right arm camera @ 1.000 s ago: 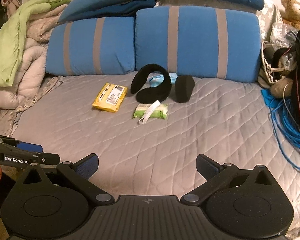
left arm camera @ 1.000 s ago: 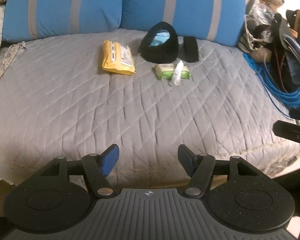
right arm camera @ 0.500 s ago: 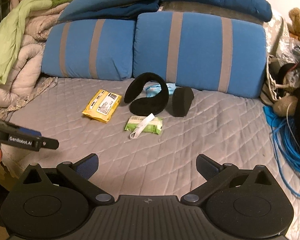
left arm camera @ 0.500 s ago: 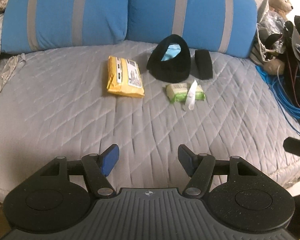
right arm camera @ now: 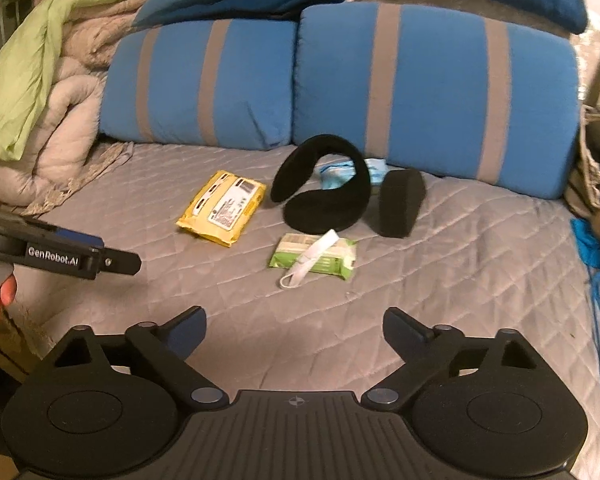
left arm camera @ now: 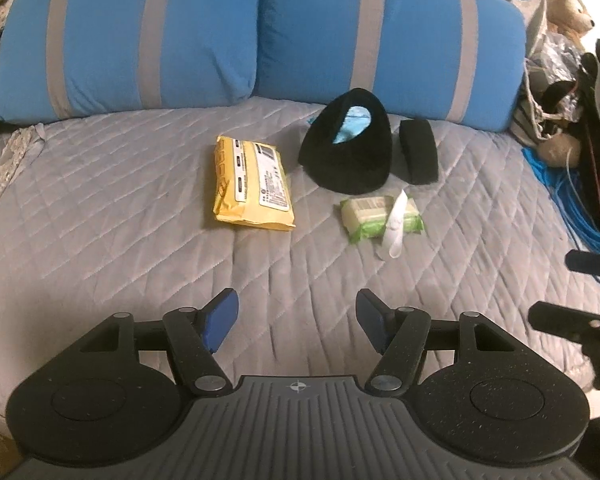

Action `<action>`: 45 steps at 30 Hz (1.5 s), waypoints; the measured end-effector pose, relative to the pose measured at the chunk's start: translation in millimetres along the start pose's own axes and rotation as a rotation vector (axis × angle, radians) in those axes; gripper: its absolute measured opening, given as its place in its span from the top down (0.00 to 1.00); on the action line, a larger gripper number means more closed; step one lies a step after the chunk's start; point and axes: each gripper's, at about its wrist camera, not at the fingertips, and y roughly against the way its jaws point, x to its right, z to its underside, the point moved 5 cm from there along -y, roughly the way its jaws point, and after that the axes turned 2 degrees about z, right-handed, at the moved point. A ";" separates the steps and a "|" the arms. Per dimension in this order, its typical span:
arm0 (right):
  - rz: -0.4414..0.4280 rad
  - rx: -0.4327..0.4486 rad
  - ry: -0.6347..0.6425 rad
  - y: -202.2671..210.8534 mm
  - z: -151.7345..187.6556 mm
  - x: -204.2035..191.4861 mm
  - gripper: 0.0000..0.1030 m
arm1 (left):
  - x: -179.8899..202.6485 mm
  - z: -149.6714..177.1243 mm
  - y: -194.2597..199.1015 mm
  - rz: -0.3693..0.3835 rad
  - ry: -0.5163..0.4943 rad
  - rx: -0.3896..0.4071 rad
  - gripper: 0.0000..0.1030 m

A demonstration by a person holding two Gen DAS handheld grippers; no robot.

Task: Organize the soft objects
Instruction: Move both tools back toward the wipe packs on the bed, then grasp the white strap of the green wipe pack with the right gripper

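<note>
Soft objects sat mid-bed on the grey quilt [left arm camera: 100, 208], just in front of two blue striped pillows [right arm camera: 432, 80]: black earmuffs [right arm camera: 324, 196] with a light blue packet [right arm camera: 336, 170] showing through the band, yellow wipes pack [left arm camera: 252, 184] to their left, green wipes pack [right arm camera: 314, 258] in front with a white strip [right arm camera: 312, 258] across it. Left tool [left arm camera: 296, 316] hovered over bare quilt, jaws partly open, nothing between them. Right tool [right arm camera: 296, 330] likewise empty, jaws wide but had just been closing a little. Both well short of the objects. Blue cable [left arm camera: 572, 200] off to the right.
</note>
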 end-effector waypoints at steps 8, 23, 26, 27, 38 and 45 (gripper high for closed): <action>-0.050 -0.025 0.045 -30.0 -11.8 -7.4 0.14 | -11.7 -8.1 -4.6 -0.025 0.016 -0.003 0.38; -0.131 -0.162 -0.114 -102.3 -20.5 7.3 0.30 | -13.5 -17.3 1.1 0.024 0.072 -0.019 0.38; -0.163 -0.170 -0.184 -117.2 -21.2 14.6 0.37 | -12.7 -17.6 2.6 0.035 0.078 -0.022 0.38; -0.170 -0.173 -0.208 -121.6 -21.6 16.6 0.38 | -12.1 -18.0 2.8 0.038 0.078 -0.023 0.38; -0.200 -0.191 -0.418 -176.0 -17.6 42.2 0.62 | -6.5 -16.4 2.6 0.076 0.068 -0.050 0.37; -0.217 -0.192 -0.517 -196.2 -13.2 51.9 0.71 | -3.4 -15.2 1.4 0.087 0.061 -0.068 0.37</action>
